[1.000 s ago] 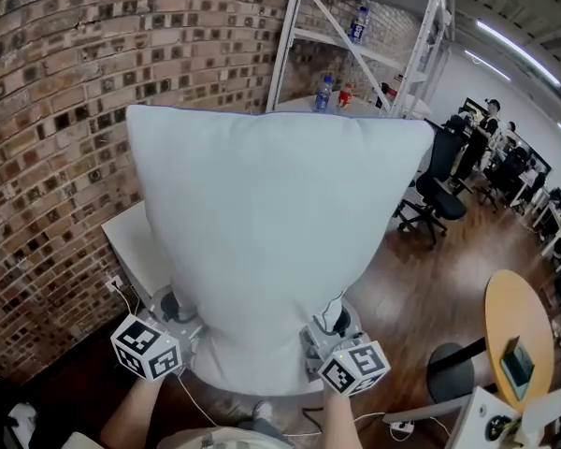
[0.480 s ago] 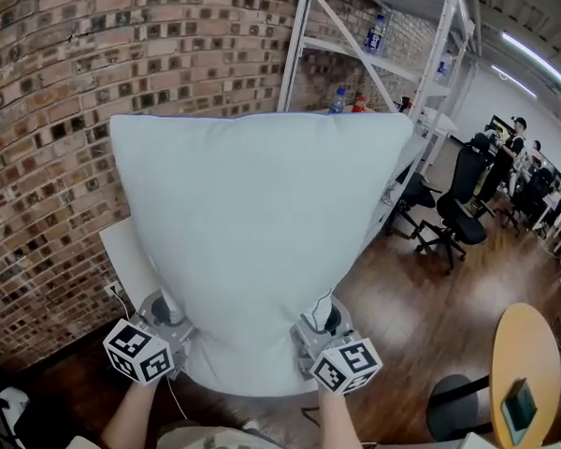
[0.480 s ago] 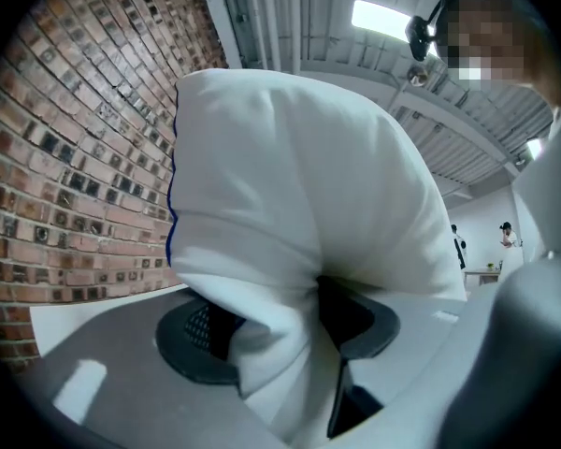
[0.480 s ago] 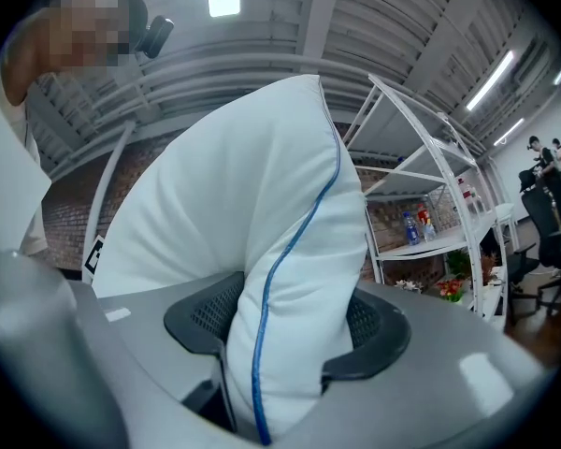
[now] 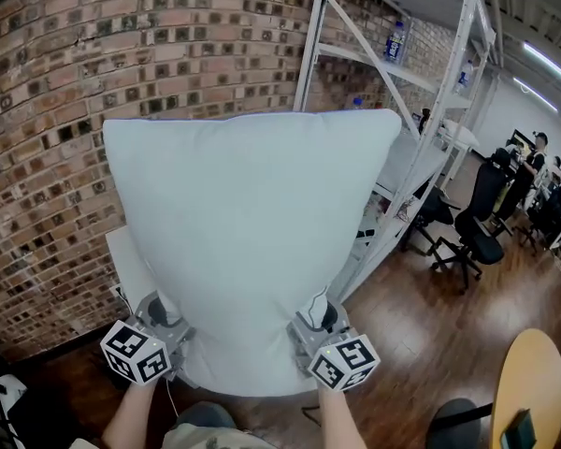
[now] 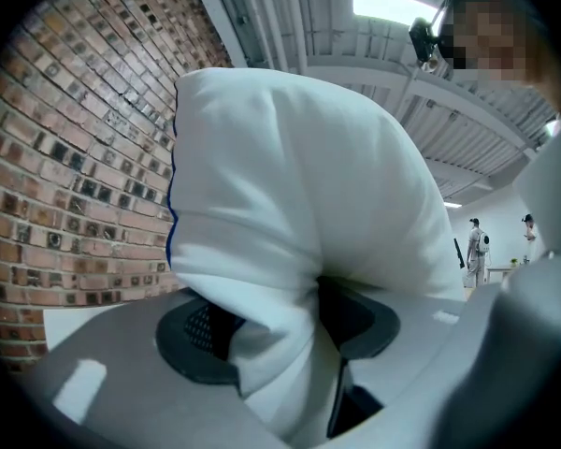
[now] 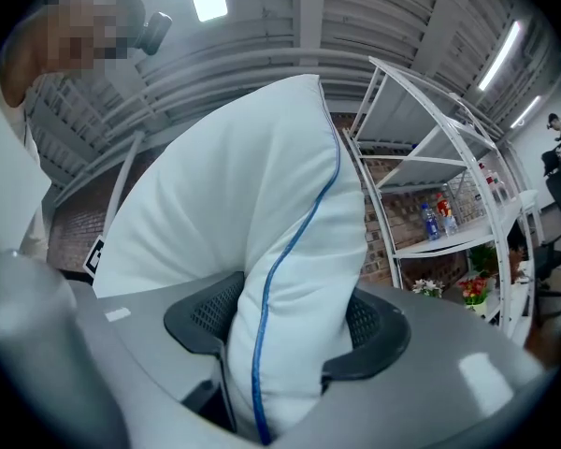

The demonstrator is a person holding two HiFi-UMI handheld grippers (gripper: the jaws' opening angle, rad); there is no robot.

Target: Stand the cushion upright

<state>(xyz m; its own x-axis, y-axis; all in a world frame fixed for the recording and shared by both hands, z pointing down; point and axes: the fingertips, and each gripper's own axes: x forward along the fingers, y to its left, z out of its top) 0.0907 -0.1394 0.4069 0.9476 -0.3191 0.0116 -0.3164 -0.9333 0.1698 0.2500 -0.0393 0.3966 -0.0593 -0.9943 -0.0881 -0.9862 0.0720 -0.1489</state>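
A large white cushion point(image 5: 248, 241) with blue piping is held up in the air in front of the brick wall, filling the middle of the head view. My left gripper point(image 5: 173, 330) is shut on its lower left edge, the fabric point(image 6: 262, 279) bunched between the dark pads. My right gripper point(image 5: 310, 325) is shut on the lower right edge, and the piped seam point(image 7: 290, 279) runs up between its pads. The cushion hides most of what lies behind it.
A curved brick wall point(image 5: 93, 54) stands behind and to the left. A white metal shelf rack point(image 5: 402, 110) with bottles rises at the right. A white table edge point(image 5: 131, 269) shows low left. Office chairs point(image 5: 481, 223) and a round wooden table point(image 5: 533, 391) stand on the wooden floor.
The view has swung left: the shelf rack, chairs and round table slid right in the head view. The cushion stays gripped by both grippers, now nearer the brick wall.
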